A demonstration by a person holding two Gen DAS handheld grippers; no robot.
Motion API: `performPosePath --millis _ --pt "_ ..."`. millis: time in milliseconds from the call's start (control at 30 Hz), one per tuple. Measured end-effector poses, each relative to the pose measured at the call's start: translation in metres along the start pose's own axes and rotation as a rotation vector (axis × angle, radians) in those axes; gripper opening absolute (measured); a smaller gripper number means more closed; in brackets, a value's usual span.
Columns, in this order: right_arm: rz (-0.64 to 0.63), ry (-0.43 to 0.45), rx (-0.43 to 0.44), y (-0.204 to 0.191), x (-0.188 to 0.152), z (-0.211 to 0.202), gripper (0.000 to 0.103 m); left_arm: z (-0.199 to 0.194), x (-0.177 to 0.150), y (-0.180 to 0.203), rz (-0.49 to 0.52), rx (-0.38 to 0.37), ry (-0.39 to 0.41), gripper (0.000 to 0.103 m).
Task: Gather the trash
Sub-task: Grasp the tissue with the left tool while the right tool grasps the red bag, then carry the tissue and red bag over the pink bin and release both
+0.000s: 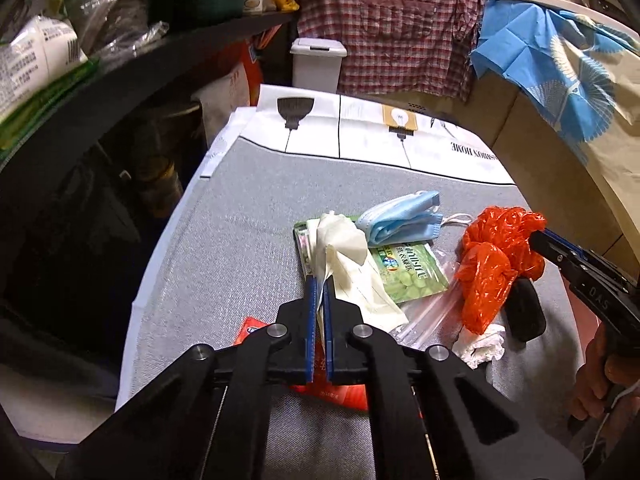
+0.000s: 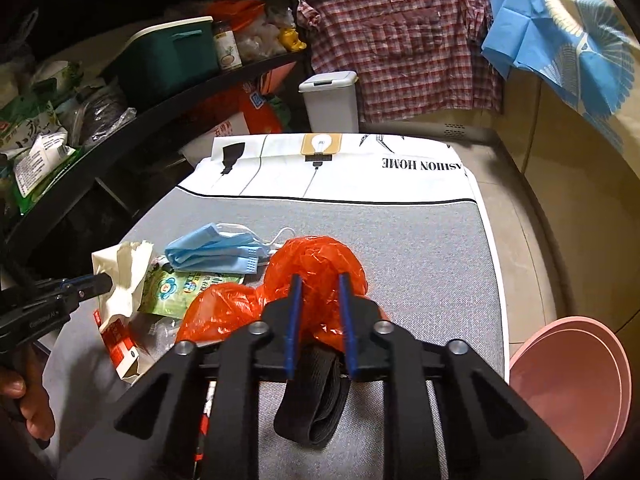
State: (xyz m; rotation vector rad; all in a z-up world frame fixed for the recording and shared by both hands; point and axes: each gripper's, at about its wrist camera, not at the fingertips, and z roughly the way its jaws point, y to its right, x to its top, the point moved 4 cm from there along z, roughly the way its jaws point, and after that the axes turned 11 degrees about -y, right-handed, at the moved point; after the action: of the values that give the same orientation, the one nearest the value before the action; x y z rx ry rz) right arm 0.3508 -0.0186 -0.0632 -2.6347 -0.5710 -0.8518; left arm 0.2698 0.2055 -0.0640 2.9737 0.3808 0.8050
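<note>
Trash lies in a heap on a grey-covered table. My left gripper is shut on a cream paper wrapper, which runs up between its blue pads. From the right wrist view, that left gripper comes in from the left onto the cream wrapper. My right gripper is shut on a crumpled orange plastic bag. In the left wrist view, the right gripper bites the orange bag at its far right. A blue face mask and a green snack packet lie between the two grippers.
A black strap roll lies under the right gripper, with a white tissue, a clear zip bag and a red packet nearby. A white lidded bin stands beyond the table. Pink basins sit at the right, cluttered shelves on the left.
</note>
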Motion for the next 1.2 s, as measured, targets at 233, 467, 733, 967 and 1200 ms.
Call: performPosePath --millis 233,467,733,967,1200 --pt "-0.025 0.04 -0.001 -0.009 0.001 -0.03 0.011 -0.019 0.002 0.0 -0.001 0.002 0.047 0.003" --pt "-0.044 0.088 -0.017 -0.012 0.001 -0.077 0.011 -0.046 0.001 0.008 0.008 -0.006 0.1 0.003" --pt "-0.062 0.145 -0.047 -0.008 -0.007 -0.135 0.011 -0.078 -0.008 0.027 0.044 -0.024 0.156 0.003" --pt "-0.074 0.194 -0.071 -0.002 -0.017 -0.186 0.011 -0.107 -0.018 0.051 0.079 -0.056 0.198 0.003" --pt "-0.055 0.234 -0.111 0.019 -0.028 -0.225 0.011 -0.117 -0.026 0.076 0.119 -0.078 0.21 0.003"
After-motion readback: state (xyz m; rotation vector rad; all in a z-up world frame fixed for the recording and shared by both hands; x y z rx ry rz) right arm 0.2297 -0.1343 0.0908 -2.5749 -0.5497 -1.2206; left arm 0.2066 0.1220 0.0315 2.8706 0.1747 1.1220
